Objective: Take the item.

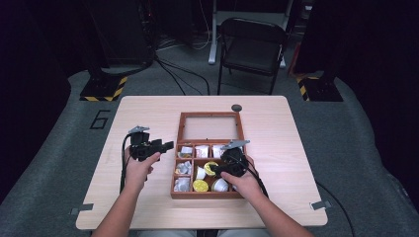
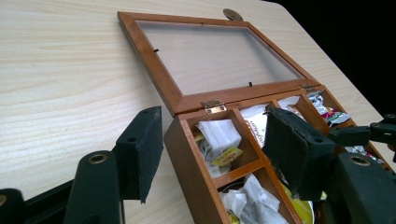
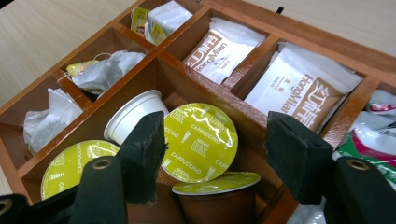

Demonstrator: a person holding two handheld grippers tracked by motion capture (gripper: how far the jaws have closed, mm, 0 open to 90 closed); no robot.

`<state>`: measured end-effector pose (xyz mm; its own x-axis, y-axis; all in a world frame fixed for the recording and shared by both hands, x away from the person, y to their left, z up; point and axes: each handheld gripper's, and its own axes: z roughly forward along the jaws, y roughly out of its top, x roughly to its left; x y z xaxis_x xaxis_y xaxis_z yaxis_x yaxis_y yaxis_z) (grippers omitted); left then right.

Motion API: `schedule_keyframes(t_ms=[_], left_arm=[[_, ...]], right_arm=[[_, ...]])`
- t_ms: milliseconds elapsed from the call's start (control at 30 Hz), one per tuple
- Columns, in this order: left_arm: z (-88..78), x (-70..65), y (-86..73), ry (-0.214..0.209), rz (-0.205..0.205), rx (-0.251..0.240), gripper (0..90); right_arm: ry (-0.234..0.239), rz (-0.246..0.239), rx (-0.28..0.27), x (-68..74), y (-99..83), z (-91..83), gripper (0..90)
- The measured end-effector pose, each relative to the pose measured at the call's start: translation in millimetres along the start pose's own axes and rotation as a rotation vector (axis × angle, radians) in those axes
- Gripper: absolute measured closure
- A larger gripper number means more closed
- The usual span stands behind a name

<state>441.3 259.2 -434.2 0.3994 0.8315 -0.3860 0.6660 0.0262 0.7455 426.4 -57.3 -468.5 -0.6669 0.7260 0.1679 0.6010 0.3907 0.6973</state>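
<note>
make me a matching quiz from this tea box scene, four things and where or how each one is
Things:
1. glass lid
2. cappuccino capsule
3. HongMian sachets
4. left gripper

Places or states:
A. lying open flat on the table behind the box
B. yellow-green foil top, between the right gripper's open jaws
C. standing in the box's back-row compartments
D. over bare table, left of the box

Pairs: 1-A, 2-B, 3-C, 4-D

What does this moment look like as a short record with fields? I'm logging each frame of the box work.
box: wooden, compartments, on table
lid: glass-paned, open, lying flat behind
contents: capsules with yellow-green Cappuccino foil, sachets, tea bags
right tongs: over the capsule compartment, jaws apart, nothing pressed
left tongs: at the box's left wall, jaws apart, one either side of it, no grip seen
</note>
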Motion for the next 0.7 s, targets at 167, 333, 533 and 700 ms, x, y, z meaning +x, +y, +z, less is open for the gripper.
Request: schedule_keyframes(t_ms=[167, 333, 533, 700], left_arm=[[0.0, -0.7, -0.2, 0.0, 0.013, 0.001, 37.3], [-0.3, -0.7, -0.4, -0.001, 0.012, 0.001, 37.3], [-0.6, -0.4, -0.3, -0.001, 0.006, -0.001, 37.3], [-0.6, 0.1, -0.3, -0.005, 0.006, -0.002, 37.2]], right_arm=[[0.004, -0.014, 0.012, 2.1, -1.8, 3.7, 37.6], [0.007, -0.023, 0.028, 4.3, -2.5, 6.0, 37.6], [0.003, -0.042, 0.047, 5.2, -3.7, 12.5, 37.5], [0.006, -0.04, 0.073, 6.3, -4.4, 17.5, 36.2]])
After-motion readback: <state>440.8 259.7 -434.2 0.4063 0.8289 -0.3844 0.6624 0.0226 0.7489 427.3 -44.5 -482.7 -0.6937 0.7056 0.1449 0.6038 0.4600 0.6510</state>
